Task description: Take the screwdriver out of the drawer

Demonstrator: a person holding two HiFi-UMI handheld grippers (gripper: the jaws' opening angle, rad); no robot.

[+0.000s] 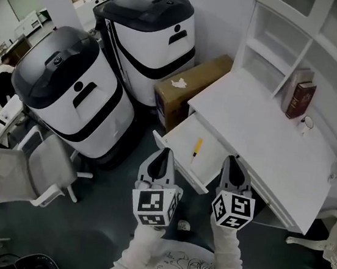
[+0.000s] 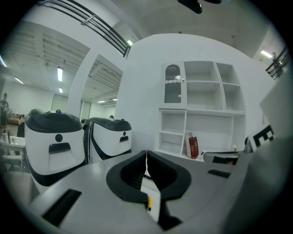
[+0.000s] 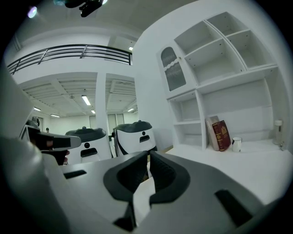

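- Near white-and-black unit (image 1: 75,91) and far white-and-black unit (image 1: 153,36): standing side by side on the dark floor.
- Cardboard box (image 1: 190,87): between the far unit and the white desk (image 1: 266,143).
- Shelf unit (image 1: 272,46): on the desk.
- Dark red book (image 1: 301,99) and pale book (image 1: 293,86): upright, together.
- Small white cup (image 1: 307,123): just beside the books.
- White office chair (image 1: 31,171): beside the near unit.

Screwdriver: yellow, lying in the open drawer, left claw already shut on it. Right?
Not gripped. The screwdriver lies loose in the open drawer; the left claw is shut on nothing, clear of it, as the head view shows.
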